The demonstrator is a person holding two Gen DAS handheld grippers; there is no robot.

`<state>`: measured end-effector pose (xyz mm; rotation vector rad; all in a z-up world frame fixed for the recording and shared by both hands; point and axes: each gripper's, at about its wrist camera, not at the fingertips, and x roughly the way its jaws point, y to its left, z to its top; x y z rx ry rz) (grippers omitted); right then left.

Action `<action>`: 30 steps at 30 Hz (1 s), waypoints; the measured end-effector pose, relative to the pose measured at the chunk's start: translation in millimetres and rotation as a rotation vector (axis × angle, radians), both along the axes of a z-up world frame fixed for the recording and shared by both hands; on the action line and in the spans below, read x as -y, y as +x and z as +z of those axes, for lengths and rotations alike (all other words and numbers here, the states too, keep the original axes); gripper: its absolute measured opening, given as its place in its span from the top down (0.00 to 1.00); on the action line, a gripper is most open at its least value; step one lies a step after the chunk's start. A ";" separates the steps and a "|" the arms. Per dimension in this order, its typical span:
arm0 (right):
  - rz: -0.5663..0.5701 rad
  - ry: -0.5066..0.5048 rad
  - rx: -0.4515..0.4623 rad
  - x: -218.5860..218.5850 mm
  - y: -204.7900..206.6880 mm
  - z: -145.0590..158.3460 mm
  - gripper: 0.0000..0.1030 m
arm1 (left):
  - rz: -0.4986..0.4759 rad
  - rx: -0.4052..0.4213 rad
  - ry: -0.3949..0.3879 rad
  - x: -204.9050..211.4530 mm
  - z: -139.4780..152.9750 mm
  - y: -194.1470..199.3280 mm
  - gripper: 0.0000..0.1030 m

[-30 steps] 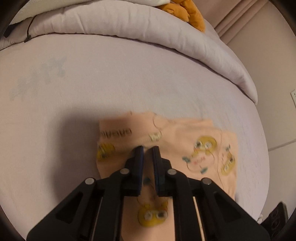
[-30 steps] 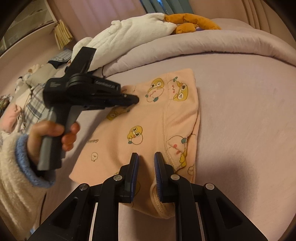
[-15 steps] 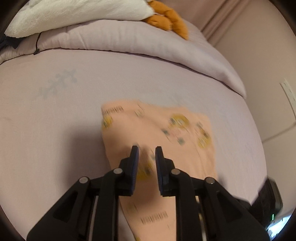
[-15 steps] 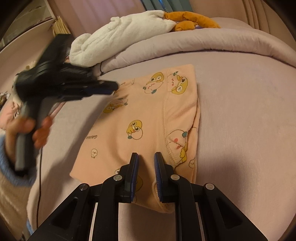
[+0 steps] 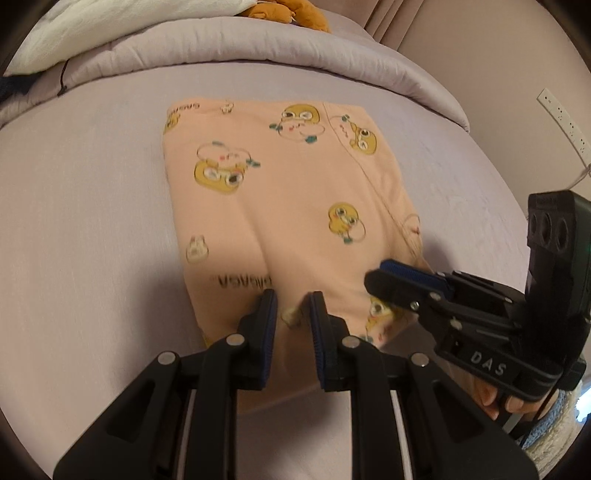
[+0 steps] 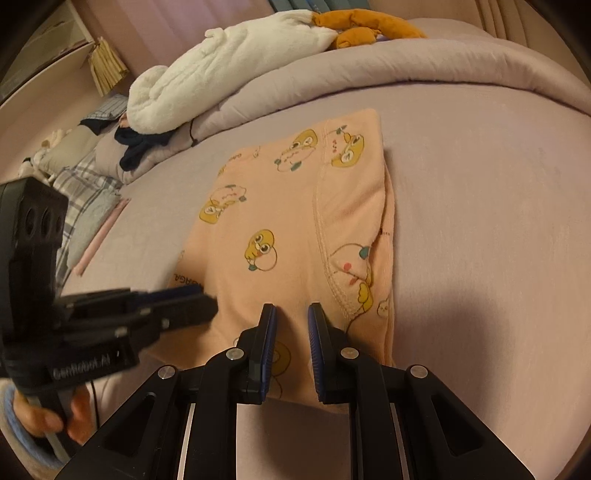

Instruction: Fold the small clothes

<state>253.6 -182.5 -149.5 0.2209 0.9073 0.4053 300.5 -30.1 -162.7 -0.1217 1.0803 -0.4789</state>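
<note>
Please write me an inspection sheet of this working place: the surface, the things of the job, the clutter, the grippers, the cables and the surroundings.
Surface: lilac bed sheet, smooth.
Job's things: peach cotton garment with yellow cartoon print, folded, flat on the sheet.
Clutter: white fleece blanket and orange plush toy on the rolled lilac duvet; dark and checked clothes at the left.
Grippers: left gripper and right gripper over the garment's near edge, narrow gap, nothing between the pads.
Cables: thin dark cord on the duvet.
Surroundings: wall socket strip, curtains.

Bed (image 6: 480, 206); duvet (image 6: 369, 74); orange plush (image 6: 369, 27)
</note>
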 end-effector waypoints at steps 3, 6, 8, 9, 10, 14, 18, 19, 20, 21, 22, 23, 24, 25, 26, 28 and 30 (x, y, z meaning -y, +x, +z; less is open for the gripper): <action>-0.012 -0.005 -0.008 -0.1 -2.5 0.5 0.84 | 0.011 -0.020 -0.028 -10.0 -3.1 -5.0 0.83; -0.015 -0.023 -0.010 -0.8 -5.6 1.9 0.84 | 0.027 -0.032 -0.050 -14.9 -2.5 -10.3 0.83; -0.021 -0.027 -0.013 0.2 -7.7 2.3 0.84 | 0.035 -0.034 -0.047 -15.0 -2.5 -17.6 0.83; -0.025 -0.027 -0.016 0.9 -8.4 2.3 0.84 | 0.036 -0.033 -0.041 -14.1 -2.4 -21.4 0.83; -0.029 -0.027 -0.019 1.1 -8.9 2.5 0.84 | 0.037 -0.031 -0.035 -13.5 -1.9 -22.9 0.83; -0.039 -0.046 -0.025 0.8 -11.5 4.2 0.84 | 0.039 -0.032 -0.022 -10.1 0.1 -24.2 0.83; -0.029 -0.066 -0.030 1.2 -14.4 5.3 0.84 | 0.037 -0.034 -0.012 -11.0 1.3 -23.0 0.83; -0.028 -0.068 -0.033 1.6 -15.0 5.0 0.84 | 0.036 -0.034 -0.010 -10.9 1.1 -22.7 0.83; -0.029 -0.069 -0.038 2.6 -15.5 4.6 0.84 | 0.036 -0.034 -0.006 -10.6 1.1 -22.8 0.83; -0.030 -0.067 -0.039 3.7 -16.0 4.2 0.84 | 0.037 -0.034 -0.004 -10.7 1.3 -23.4 0.83; -0.031 -0.064 -0.041 4.2 -16.5 4.2 0.84 | 0.037 -0.034 -0.002 -10.7 0.9 -24.2 0.83; -0.033 -0.061 -0.042 4.8 -17.8 3.9 0.84 | 0.037 -0.034 0.001 -10.4 0.8 -24.1 0.83; -0.033 -0.060 -0.044 5.5 -18.1 3.8 0.84 | 0.038 -0.034 0.003 -10.2 0.7 -23.9 0.82; -0.032 -0.062 -0.045 5.2 -18.8 3.6 0.84 | 0.038 -0.034 0.005 -9.8 0.5 -23.4 0.82; -0.032 -0.064 -0.047 5.3 -19.2 3.6 0.84 | 0.038 -0.035 0.006 -8.8 0.2 -22.7 0.82; -0.030 -0.066 -0.048 5.9 -19.7 3.4 0.84 | 0.038 -0.035 0.008 -8.0 -0.3 -22.4 0.82; -0.030 -0.063 -0.051 6.8 -19.8 3.6 0.84 | 0.037 -0.033 0.010 -8.0 -0.3 -22.4 0.82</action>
